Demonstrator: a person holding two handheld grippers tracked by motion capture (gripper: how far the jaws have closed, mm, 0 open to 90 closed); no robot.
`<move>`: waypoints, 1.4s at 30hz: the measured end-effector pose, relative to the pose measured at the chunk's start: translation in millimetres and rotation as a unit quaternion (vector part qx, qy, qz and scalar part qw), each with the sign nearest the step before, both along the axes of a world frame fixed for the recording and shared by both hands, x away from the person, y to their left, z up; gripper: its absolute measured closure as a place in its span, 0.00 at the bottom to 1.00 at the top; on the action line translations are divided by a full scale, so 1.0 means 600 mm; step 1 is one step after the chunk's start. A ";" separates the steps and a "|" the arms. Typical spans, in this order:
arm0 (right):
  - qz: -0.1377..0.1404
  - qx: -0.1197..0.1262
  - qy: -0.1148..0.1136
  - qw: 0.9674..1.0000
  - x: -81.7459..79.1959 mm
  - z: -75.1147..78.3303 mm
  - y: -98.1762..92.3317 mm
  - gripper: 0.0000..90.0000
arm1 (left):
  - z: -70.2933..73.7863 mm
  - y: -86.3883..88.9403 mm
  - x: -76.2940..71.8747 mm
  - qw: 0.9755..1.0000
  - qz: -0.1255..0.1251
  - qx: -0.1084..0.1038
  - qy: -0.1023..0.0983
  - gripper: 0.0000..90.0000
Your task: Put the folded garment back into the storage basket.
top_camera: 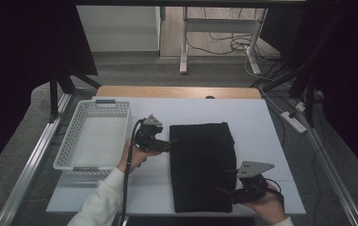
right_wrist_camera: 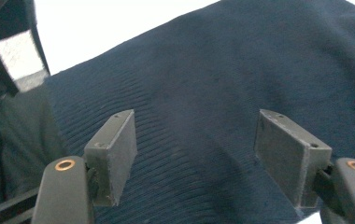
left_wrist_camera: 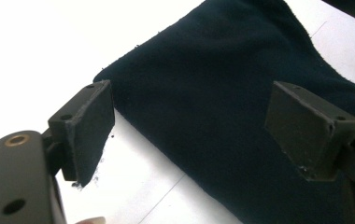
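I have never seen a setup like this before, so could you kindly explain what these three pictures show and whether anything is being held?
No robot here: a person at a table holds a hand-operated claw in each hand. The high view looks down from above: the left claw sits at the left edge of a folded dark cloth, the right claw over its near right part. The cloth lies on a white table, with a white perforated basket to the left. The other two pictures come from cameras riding on each claw, looking along its two black jaws. In both, the jaws stand apart with the cloth beyond them, so nothing is held.
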State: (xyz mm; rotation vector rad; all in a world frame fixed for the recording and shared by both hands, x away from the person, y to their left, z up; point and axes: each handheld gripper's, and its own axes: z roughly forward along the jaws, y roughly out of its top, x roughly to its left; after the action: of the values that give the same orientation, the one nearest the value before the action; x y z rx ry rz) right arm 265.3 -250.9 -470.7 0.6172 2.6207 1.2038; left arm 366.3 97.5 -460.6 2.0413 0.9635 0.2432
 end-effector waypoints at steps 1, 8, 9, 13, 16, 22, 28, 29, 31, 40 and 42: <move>0.004 -0.006 0.001 1.000 -0.004 -0.002 0.003 0.33 | 0.000 0.000 -0.001 1.000 0.000 0.001 0.000 0.19; 0.043 -0.058 0.011 0.997 -0.027 -0.019 0.023 0.30 | -0.004 -0.002 0.000 1.000 -0.002 0.006 0.002 0.18; 0.046 -0.067 0.010 0.997 -0.029 -0.020 0.026 0.29 | -0.004 -0.001 0.000 1.000 -0.002 0.006 0.002 0.18; 0.065 -0.114 -0.007 0.991 -0.038 -0.024 0.035 0.26 | -0.004 0.000 0.000 1.000 0.000 0.004 0.002 0.18; 0.075 -0.135 -0.009 0.988 -0.041 -0.023 0.037 0.22 | -0.006 0.000 0.001 1.000 0.000 0.005 0.004 0.18; 0.093 -0.191 -0.025 0.977 -0.043 -0.044 0.052 0.17 | -0.010 -0.004 0.001 1.000 -0.001 0.011 0.006 0.18; 0.095 -0.218 -0.038 0.971 -0.042 -0.059 0.062 0.18 | -0.011 -0.003 0.002 1.000 -0.001 0.011 0.007 0.18; 0.092 -0.218 -0.039 0.971 -0.043 -0.060 0.064 0.18 | -0.012 -0.003 0.003 1.000 -0.001 0.011 0.008 0.18; 0.092 -0.217 -0.039 0.971 -0.042 -0.061 0.064 0.18 | -0.013 -0.003 0.003 1.000 0.000 0.012 0.009 0.18; 0.094 -0.225 -0.043 0.969 -0.036 -0.059 0.066 0.25 | -0.013 -0.003 0.003 1.000 0.001 0.012 0.009 0.18; 0.094 -0.225 -0.042 0.969 -0.036 -0.058 0.067 0.26 | -0.014 -0.003 0.004 1.000 0.001 0.012 0.009 0.18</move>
State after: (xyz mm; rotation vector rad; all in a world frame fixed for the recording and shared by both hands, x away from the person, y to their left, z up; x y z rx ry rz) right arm 243.9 -210.9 -505.8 0.2298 2.7871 0.6140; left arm 368.5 95.7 -468.8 2.0670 0.9788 0.2390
